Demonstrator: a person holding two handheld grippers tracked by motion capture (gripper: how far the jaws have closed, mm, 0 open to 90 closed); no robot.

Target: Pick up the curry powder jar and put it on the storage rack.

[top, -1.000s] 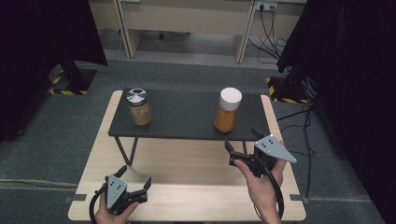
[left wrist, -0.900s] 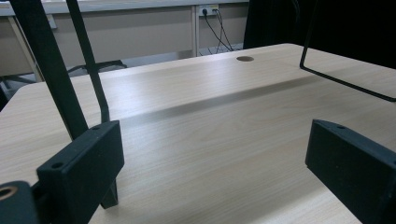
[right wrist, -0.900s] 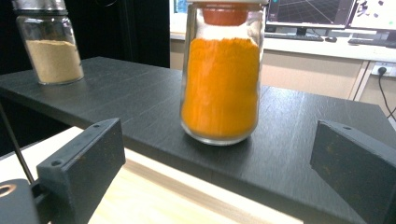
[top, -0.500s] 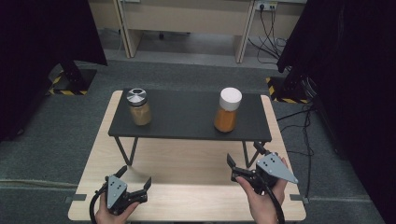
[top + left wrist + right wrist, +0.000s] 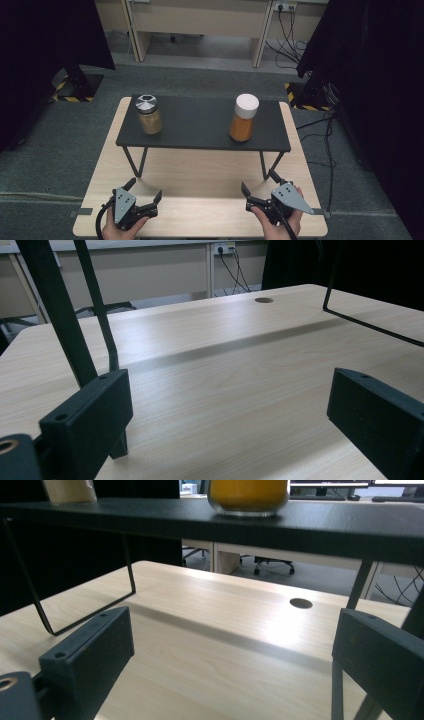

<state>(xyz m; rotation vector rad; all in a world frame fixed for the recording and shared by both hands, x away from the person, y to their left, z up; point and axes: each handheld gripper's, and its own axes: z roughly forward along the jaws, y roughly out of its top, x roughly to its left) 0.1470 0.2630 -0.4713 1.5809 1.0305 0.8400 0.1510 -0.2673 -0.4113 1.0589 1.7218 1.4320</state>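
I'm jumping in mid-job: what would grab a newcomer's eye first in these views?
Two jars on the black raised shelf: a white-capped jar of orange powder at its right end and a metal-lidded jar of tan powder at its left. Nearer the camera, on the pale wooden table, the left gripper and right gripper sit low at the near edge, jaws wide apart and holding nothing.

Your way forward is barred by the dark flat shelf on thin black wire legs (image 5: 200, 131) standing on the pale wooden counter (image 5: 200, 172). Under the shelf, between its legs, the counter lies bare. On the shelf, open room separates the silver-lidded tan jar (image 5: 149, 114) from the white-capped orange jar (image 5: 244, 118).
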